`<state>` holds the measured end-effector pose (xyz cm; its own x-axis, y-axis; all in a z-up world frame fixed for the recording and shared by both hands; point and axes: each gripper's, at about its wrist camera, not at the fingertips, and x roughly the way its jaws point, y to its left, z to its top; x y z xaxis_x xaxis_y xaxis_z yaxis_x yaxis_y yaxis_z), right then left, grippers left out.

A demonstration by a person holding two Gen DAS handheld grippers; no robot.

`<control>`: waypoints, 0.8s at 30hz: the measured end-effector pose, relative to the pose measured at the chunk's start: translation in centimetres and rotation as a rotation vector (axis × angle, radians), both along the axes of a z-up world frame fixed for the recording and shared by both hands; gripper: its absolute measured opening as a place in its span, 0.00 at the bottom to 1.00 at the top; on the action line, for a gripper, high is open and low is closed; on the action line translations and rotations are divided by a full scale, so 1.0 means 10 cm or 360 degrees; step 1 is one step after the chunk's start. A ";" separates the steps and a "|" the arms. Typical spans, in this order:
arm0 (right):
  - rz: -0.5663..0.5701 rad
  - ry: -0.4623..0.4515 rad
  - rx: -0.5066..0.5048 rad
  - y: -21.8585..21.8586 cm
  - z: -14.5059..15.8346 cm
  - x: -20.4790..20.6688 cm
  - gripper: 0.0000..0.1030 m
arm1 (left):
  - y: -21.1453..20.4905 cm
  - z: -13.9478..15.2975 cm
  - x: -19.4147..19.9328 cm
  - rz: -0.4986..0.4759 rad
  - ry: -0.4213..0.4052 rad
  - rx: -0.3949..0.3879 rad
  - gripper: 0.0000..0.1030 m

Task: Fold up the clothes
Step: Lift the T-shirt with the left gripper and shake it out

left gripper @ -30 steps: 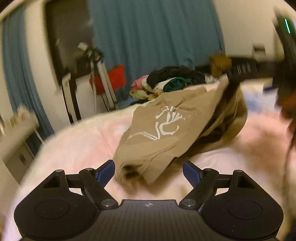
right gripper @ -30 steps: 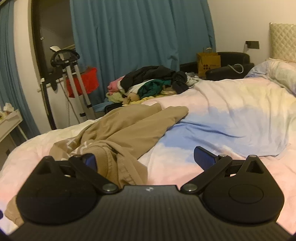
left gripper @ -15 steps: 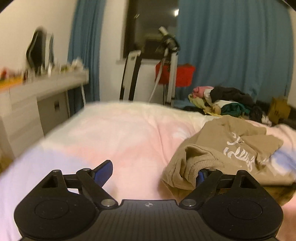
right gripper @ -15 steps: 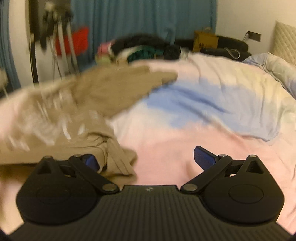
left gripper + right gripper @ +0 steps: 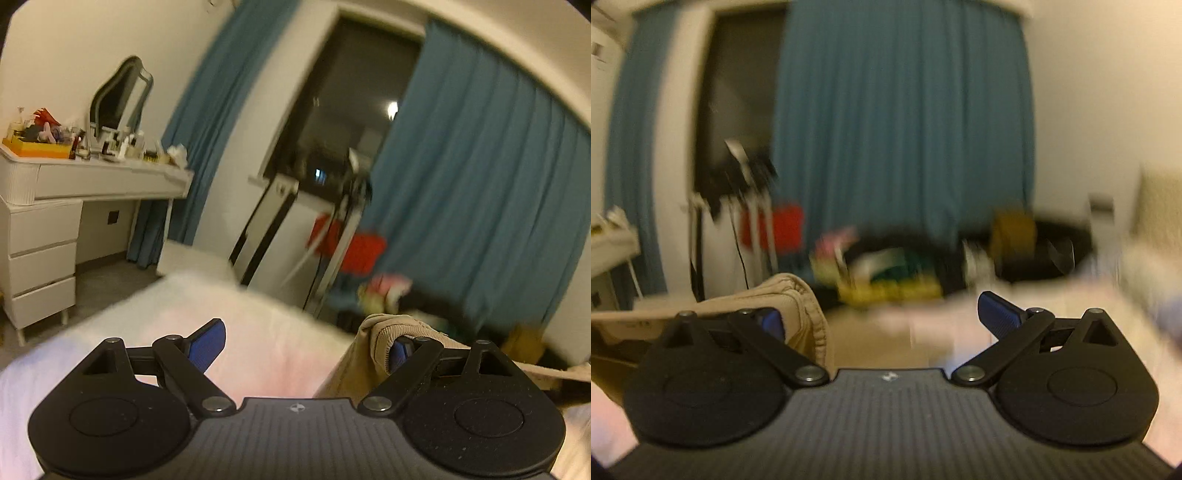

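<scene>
A tan sweatshirt [image 5: 384, 328] hangs hooked over the right finger of my left gripper [image 5: 306, 336], whose jaws stand wide apart; its left pad [image 5: 208, 338] is bare. In the right wrist view the same tan sweatshirt [image 5: 801, 299] is draped over the left finger of my right gripper [image 5: 879, 308], also wide open, and the right pad [image 5: 997, 312] is free. Neither gripper pinches the cloth. The garment is stretched between the two inner fingers, above the pink and white bed cover [image 5: 258, 332]. Its lower part is hidden behind the gripper bodies.
A white dressing table [image 5: 40, 236] with a mirror [image 5: 118, 96] and small bottles stands at the left. Blue curtains [image 5: 480, 184] and a dark window are ahead. A stand with a red item [image 5: 354, 251] and a pile of clothes [image 5: 886, 266] lie beyond the bed's far edge.
Both grippers have risen and levelled out, lifting the tan sweatshirt off the bed on their inner fingers. The left view has rolled and swung left towards the dressing table.
</scene>
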<state>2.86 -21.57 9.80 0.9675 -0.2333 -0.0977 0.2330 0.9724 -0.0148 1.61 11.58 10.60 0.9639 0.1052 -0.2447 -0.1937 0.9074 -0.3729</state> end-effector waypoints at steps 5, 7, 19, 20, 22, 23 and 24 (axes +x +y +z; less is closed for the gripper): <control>0.0078 -0.0262 -0.0043 -0.07 1.33 -0.33 1.00 | 0.04 1.27 -0.13 -0.0066 -0.0278 0.0024 0.85; 0.0112 -0.0354 -0.0048 -0.13 1.80 -0.53 1.00 | 0.04 1.77 -0.28 -0.0093 -0.0398 0.0049 0.88; 0.0227 -0.0571 -0.0069 -0.21 3.36 -1.46 1.00 | 0.07 3.86 -0.90 -0.0205 -0.0630 0.0121 0.93; 0.0228 -0.0562 -0.0067 -0.19 3.38 -1.47 1.00 | 0.08 3.91 -0.88 -0.0213 -0.0595 0.0113 0.93; 0.0237 -0.0522 -0.0061 -0.17 3.36 -1.44 1.00 | 0.12 3.93 -0.80 -0.0228 -0.0499 0.0098 0.93; 0.0242 -0.0495 -0.0055 -0.17 3.31 -1.39 1.00 | 0.14 3.89 -0.75 -0.0236 -0.0454 0.0090 0.93; 0.0247 -0.0467 -0.0049 -0.17 3.25 -1.34 1.00 | 0.18 3.81 -0.68 -0.0246 -0.0415 0.0081 0.93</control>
<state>-10.58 -23.23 42.29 0.9775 -0.0795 0.1955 0.0809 0.9967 0.0009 -5.24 13.34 48.74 0.9990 -0.0421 0.0151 0.0447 0.9374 -0.3454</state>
